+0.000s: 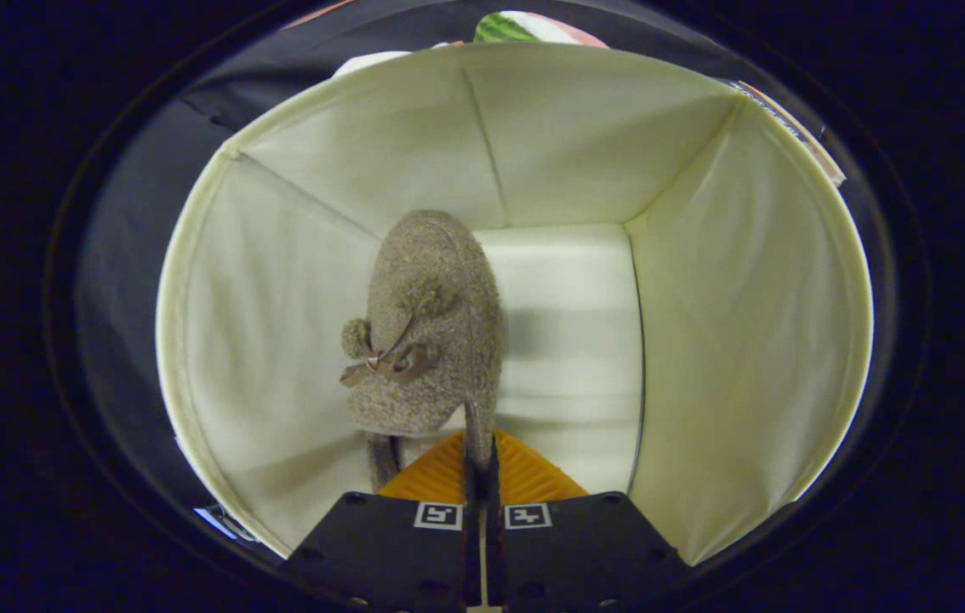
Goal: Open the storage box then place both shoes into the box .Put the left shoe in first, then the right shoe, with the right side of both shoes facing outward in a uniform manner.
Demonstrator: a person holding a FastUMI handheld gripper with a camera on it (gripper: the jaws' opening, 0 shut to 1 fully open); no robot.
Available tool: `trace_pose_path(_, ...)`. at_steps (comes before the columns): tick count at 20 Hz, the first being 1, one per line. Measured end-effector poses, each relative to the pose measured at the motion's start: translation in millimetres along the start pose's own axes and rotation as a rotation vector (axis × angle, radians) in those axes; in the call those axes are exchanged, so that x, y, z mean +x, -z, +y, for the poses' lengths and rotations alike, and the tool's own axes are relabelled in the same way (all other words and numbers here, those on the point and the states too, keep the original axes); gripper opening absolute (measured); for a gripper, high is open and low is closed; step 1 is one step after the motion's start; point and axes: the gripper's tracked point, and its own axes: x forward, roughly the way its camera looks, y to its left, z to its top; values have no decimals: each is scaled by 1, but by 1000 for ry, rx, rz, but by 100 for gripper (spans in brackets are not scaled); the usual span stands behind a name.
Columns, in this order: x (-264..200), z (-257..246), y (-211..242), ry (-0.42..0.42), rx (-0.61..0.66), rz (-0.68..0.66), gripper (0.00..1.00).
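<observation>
1. Gripper view: the gripper [480, 464] is seen nearly closed, both fingers pinched on the thin rear edge of a fuzzy shoe [431, 328], which is held hanging toe-first inside the storage box [746, 358].
2. Shoe location: just ahead of the fingers, at about 11 o'clock from them, near the box's wall at 9 o'clock. Whether the toe touches the box floor cannot be told.
3. Which shoe it is, left or right, cannot be told from this angle.
4. Handling judgement: the shoe is taken to be light and soft, a plush slipper type. The upper is likely to give under a squeeze, so slip is thought unlikely on the nap, but the shoe may swing or twist about the pinch point.
5. Grip point judgement: the heel rim is judged a fair hold, being thin enough for the nearly closed fingers. The bow is best left alone as flimsy.
6. Materials: a grey-brown woolly upper with a rounded toe is noted, plus two small pom-poms and a thin brown bow [385, 364] on the vamp.
7. Box: pale cream fabric, soft creased walls, stitched seams at the corners, open top. The walls are judged floppy and easily pushed by the shoe.
</observation>
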Motion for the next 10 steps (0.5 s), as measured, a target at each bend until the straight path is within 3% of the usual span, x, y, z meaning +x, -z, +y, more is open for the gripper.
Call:
trace_pose_path(4,-2,-5,-5,6,-44,-23,11)
trace_pose_path(5,-6,-6,-5,1,-54,-38,27)
trace_pose_path(6,-12,-3,-3,-14,-66,-48,32)
trace_pose_path(10,-55,-5,10,-76,-138,-67,71)
